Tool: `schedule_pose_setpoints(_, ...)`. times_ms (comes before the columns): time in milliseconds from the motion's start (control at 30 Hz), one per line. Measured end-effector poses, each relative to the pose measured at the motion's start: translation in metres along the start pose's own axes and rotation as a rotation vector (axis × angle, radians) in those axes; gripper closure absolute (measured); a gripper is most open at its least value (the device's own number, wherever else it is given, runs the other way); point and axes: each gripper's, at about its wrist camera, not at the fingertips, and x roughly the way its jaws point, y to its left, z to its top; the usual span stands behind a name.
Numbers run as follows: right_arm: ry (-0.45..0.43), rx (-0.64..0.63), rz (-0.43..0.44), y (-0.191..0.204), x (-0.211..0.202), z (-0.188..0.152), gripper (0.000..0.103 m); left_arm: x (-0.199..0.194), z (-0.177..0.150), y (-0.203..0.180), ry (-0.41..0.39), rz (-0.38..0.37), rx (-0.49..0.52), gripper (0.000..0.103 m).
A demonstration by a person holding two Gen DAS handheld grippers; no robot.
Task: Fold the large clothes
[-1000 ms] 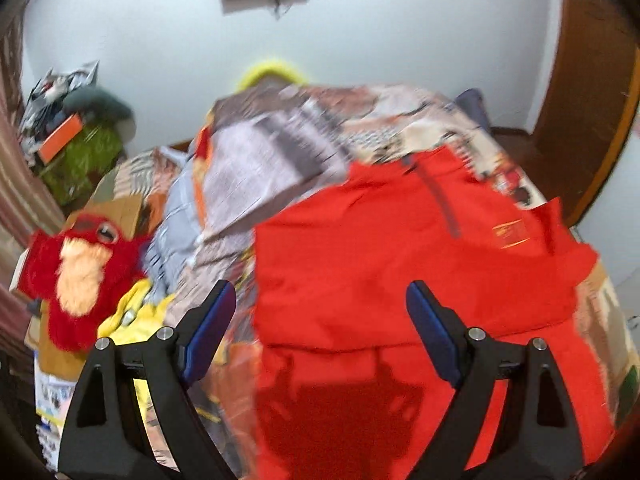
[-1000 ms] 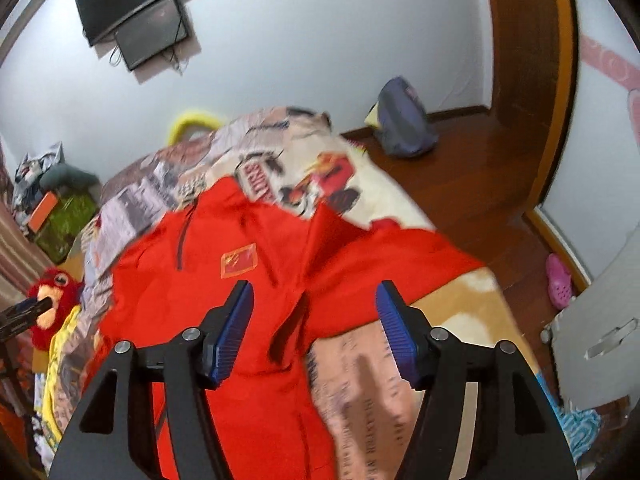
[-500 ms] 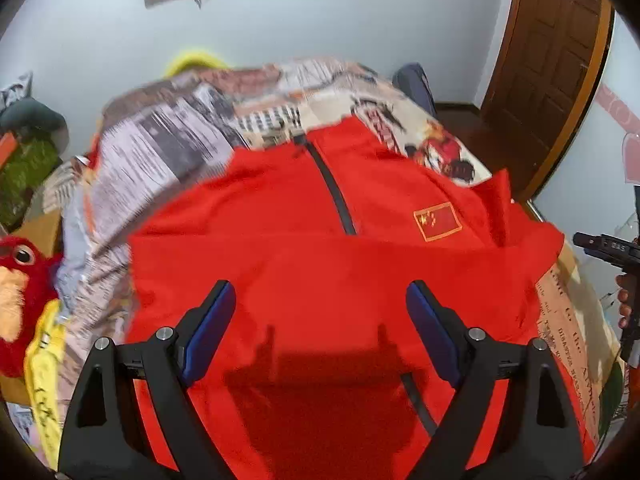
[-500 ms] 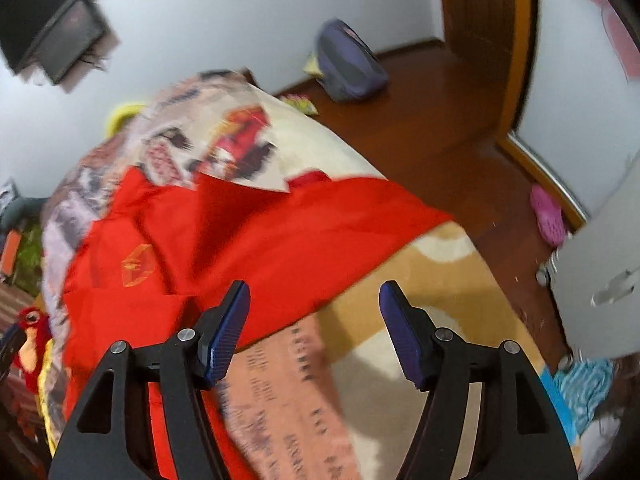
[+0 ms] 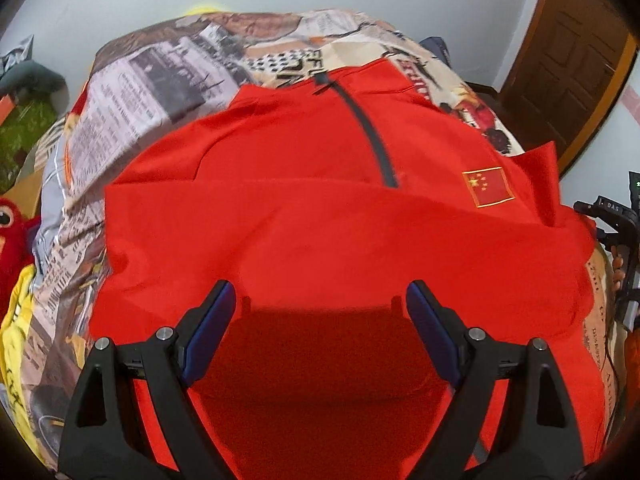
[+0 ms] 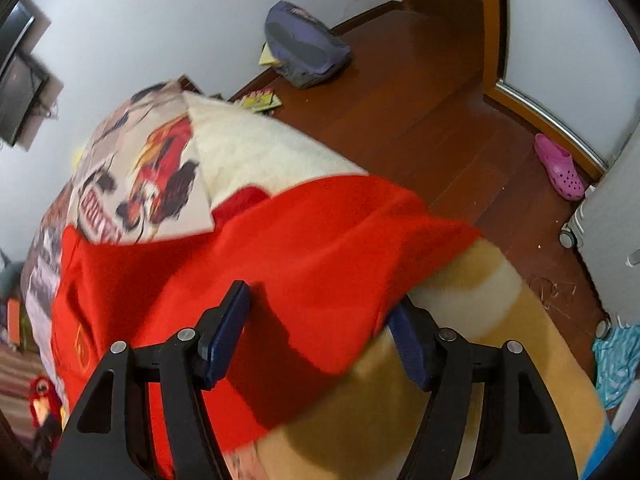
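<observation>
A large red zip-up jacket (image 5: 320,208) with a flag patch lies spread on a bed with a printed newspaper-pattern cover (image 5: 132,92). One sleeve lies folded across its chest. My left gripper (image 5: 320,312) is open and empty above the jacket's lower middle. In the right wrist view the jacket's other sleeve (image 6: 340,240) stretches toward the bed's right edge. My right gripper (image 6: 320,316) is open just above that sleeve, its jaws spread to either side of the cloth. The right gripper also shows in the left wrist view (image 5: 616,220) at the far right.
A red plush toy (image 5: 12,224) and a yellow item (image 5: 16,320) lie left of the bed. A wooden floor (image 6: 440,112) with a grey backpack (image 6: 304,48), a pink clog (image 6: 560,168) and a door (image 5: 568,52) lies to the right.
My left gripper has swung right and now centres over the jacket. My right gripper has moved right and down onto the outstretched sleeve near the bed's edge. Both stay open.
</observation>
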Motion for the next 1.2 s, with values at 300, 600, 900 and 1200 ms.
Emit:
schedule_pose_setpoints(300, -0.002, 0.004, -0.103, 0.008, -0.006, 0.01, 0.091, -0.011, -0.009, 0.018, -0.014, 0.016, -0.016, 0.016)
schedule_pose_setpoints(600, -0.267, -0.251, -0.023, 0.09, -0.113, 0.006, 0.096, -0.059, -0.012, 0.025, -0.096, 0.033, -0.005, 0.016)
schedule_pose_setpoints(900, -0.315, -0.509, 0.259, 0.203, -0.166, -0.047, 0.096, -0.108, -0.022, 0.036, -0.172, 0.024, -0.005, 0.016)
schedule_pose_setpoints(1200, -0.06, -0.67, 0.311, 0.277, -0.101, -0.134, 0.096, -0.122, -0.04, 0.057, -0.168, 0.03, -0.016, 0.016)
